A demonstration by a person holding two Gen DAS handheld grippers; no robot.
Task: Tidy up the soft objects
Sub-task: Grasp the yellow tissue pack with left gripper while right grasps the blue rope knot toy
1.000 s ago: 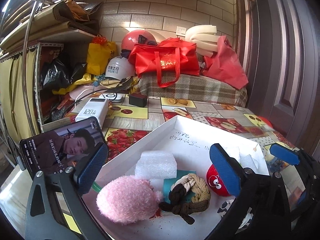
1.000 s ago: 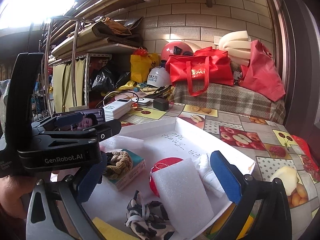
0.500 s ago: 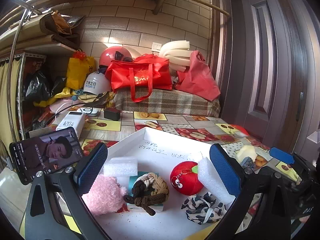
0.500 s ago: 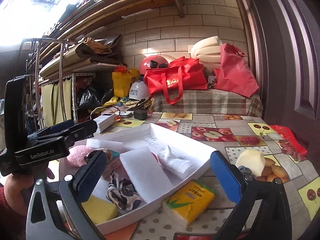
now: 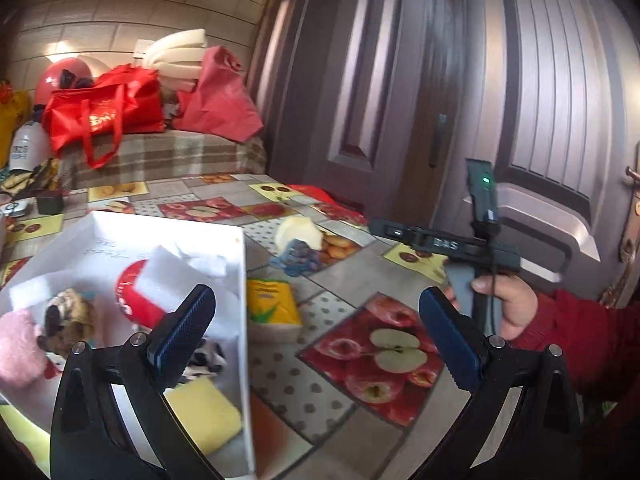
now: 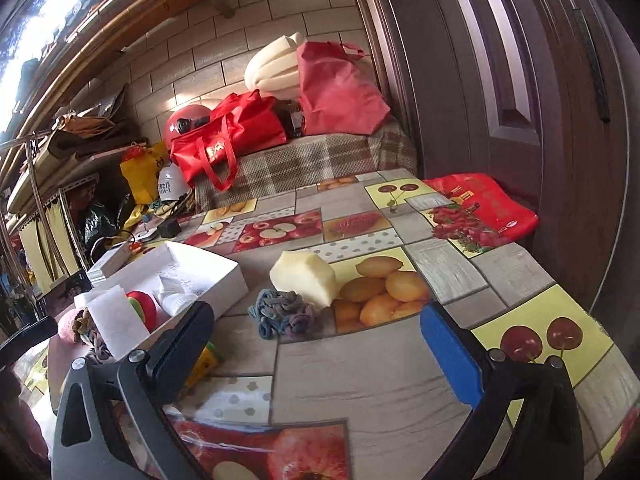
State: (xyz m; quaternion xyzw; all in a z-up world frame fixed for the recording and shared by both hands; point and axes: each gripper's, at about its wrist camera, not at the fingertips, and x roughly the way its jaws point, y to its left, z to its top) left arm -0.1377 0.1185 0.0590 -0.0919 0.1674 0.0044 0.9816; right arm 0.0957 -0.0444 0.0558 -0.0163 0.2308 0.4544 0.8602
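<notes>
White shallow box (image 5: 240, 280) on a table covered by a fruit-print tablecloth (image 6: 360, 380). In the left wrist view the box holds, from the near left corner: a pink plush ball (image 5: 16, 348) at the left edge; a knotted brown-and-cream rope toy (image 5: 66, 316) beside it; a red round plush (image 5: 134, 296) near the middle, with a white foam slab (image 5: 168, 276) leaning across it; a black-and-white patterned cloth (image 5: 208, 356), partly hidden behind the left finger pad; and a yellow sponge (image 5: 200, 412) in the near right corner. A crumpled white item lies toward the far wall of the box; its kind cannot be told.

Outside the box, on the tablecloth: a yellow tissue pack (image 5: 272, 304) just beside the right wall; farther off, a pale cream foam block (image 6: 304, 276) with a blue-grey braided fabric ring (image 6: 282, 314) touching its near side. A flat red packet (image 6: 480, 208) lies at the far table edge by the door.

Left gripper (image 5: 316, 334): fingers spread wide, nothing between them, the left pad over the box and the right pad over the tablecloth. Right gripper (image 6: 320, 348): fingers likewise spread wide and empty, above the tablecloth near the braided ring and foam block. The right hand (image 5: 504, 304), in a red sleeve, holds its gripper's handle, seen from the left wrist view.
</notes>
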